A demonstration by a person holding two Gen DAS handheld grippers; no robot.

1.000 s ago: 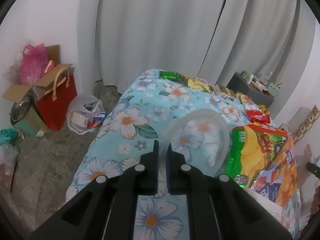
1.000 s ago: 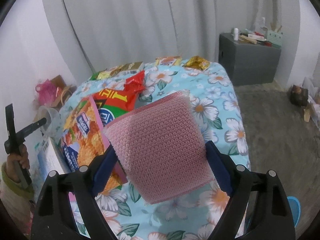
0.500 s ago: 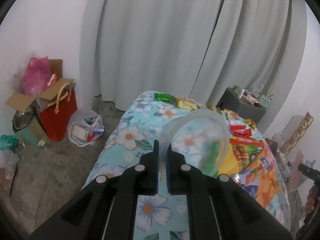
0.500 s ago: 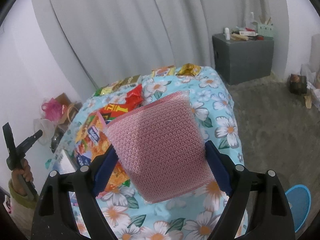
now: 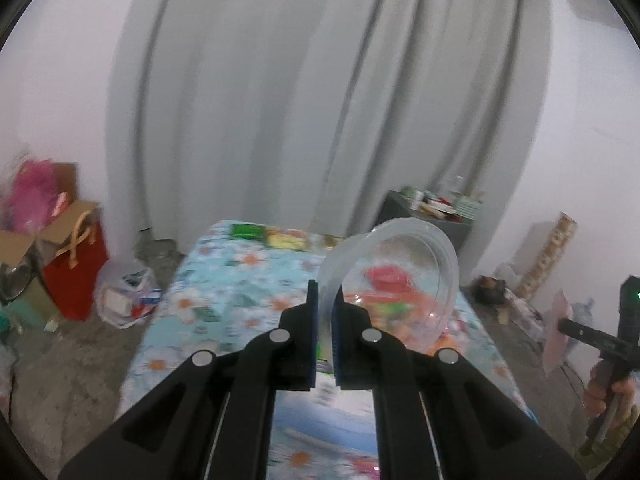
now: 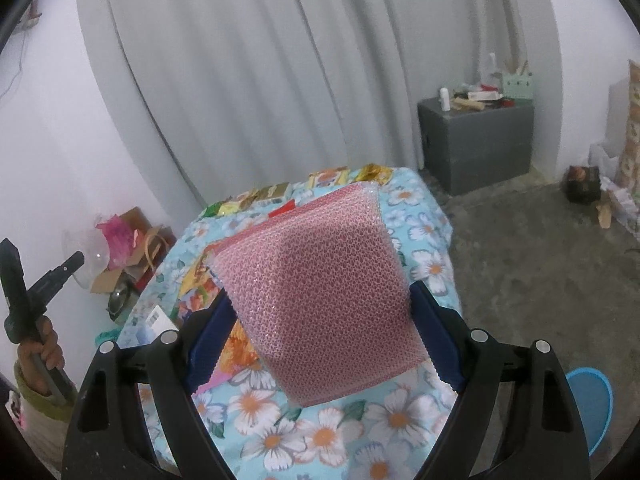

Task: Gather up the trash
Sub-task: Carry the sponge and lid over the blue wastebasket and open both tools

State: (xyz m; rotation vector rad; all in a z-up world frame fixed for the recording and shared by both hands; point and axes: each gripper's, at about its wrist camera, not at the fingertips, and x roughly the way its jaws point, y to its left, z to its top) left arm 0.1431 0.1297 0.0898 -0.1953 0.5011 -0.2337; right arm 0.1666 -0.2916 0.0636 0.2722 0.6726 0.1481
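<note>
Both grippers are loaded and have come up off the bed within the last second, and the views show more curtain and floor than they did. The left gripper has its jaws narrowed to a thin gap and pinched on the rim of a clear plastic container, which rode just above the quilt a second ago and now hangs tilted in the air over the bed's right half, wrappers showing blurred through its wall. The right gripper holds its jaws wide, spanning a pink bubble-wrap pouch clamped by its two side edges; the grip looks unchanged, only higher, with the pouch above the near end of the floral bedspread. Snack wrappers lie along the far edge of the bed and more colourful packets along its left edge, so the collecting is judged far from finished. The lift suggests the carry to a bin has begun, but no bin can be identified; a white plastic bag of rubbish sits on the floor off the bed's far left corner, beside a red gift bag.
</note>
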